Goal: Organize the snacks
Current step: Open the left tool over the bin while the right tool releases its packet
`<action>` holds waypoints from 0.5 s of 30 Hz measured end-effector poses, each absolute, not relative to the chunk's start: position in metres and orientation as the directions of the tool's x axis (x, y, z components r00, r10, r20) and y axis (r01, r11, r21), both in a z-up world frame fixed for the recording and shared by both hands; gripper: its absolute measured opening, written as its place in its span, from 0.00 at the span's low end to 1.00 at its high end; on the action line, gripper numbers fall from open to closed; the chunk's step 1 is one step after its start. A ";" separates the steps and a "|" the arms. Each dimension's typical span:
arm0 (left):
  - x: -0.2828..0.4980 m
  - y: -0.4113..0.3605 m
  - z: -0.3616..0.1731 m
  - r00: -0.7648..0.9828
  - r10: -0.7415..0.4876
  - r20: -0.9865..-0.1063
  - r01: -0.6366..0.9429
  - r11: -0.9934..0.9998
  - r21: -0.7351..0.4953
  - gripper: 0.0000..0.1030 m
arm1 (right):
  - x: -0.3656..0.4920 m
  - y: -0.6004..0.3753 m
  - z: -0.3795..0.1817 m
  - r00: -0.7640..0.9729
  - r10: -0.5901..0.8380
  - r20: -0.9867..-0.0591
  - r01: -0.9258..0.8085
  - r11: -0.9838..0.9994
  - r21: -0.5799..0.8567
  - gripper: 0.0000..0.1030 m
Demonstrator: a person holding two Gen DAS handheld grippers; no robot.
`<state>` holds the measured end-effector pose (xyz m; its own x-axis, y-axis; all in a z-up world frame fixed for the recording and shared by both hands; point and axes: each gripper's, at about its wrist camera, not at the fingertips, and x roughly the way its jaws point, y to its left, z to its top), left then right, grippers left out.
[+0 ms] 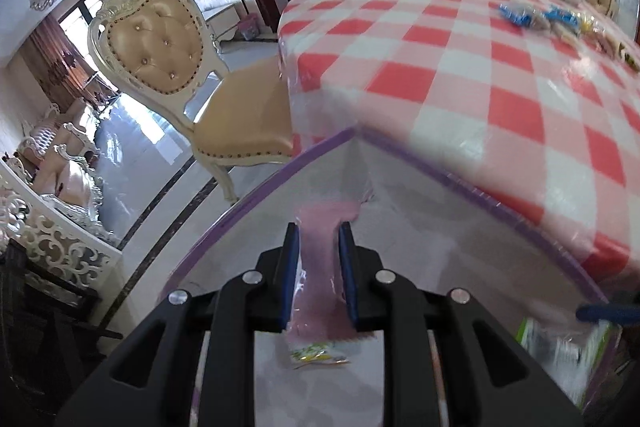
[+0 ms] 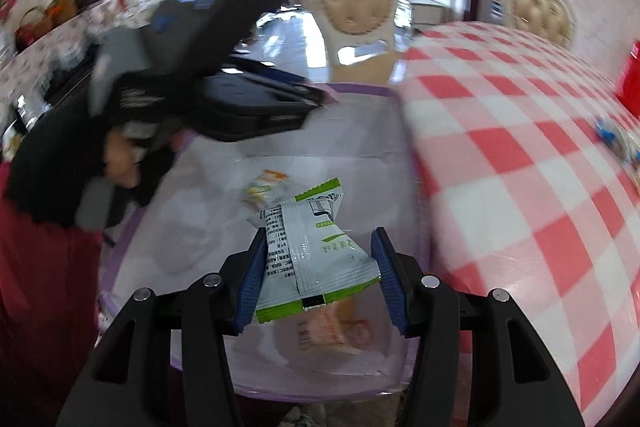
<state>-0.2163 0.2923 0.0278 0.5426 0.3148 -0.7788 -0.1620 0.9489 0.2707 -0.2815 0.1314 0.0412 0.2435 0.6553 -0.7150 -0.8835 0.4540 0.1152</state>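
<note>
left tongs (image 1: 319, 239) pinch thin pink plastic snack wrapper (image 1: 320, 267); right tongs (image 2: 320, 247) loosely straddle white-green foil sachet (image 2: 310, 247) over purple-rimmed translucent bin (image 2: 400, 155). both light, crinkly, slippery; grip mid-body.

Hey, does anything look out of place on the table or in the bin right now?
A few blue-wrapped candies lie loose on the red-and-white checked tablecloth, outside the purple-rimmed translucent bin where other snack packets sit. Nothing looks spilled or damaged.
</note>
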 end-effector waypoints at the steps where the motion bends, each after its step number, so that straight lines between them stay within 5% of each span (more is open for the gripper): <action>1: -0.217 0.294 0.027 0.538 0.322 -0.779 -0.168 0.947 0.275 0.23 | -0.286 0.133 0.042 0.232 0.662 -0.713 -0.894 0.434 0.111 0.51; 5: -0.218 0.297 0.030 0.546 0.374 -0.750 -0.202 0.927 0.315 0.82 | -0.306 0.134 0.051 0.213 0.700 -0.681 -0.928 0.364 0.084 0.65; 15: -0.213 0.289 0.035 0.561 0.380 -0.735 -0.216 0.925 0.313 0.88 | -0.277 0.108 0.056 0.283 0.696 -0.660 -0.880 0.463 0.111 0.68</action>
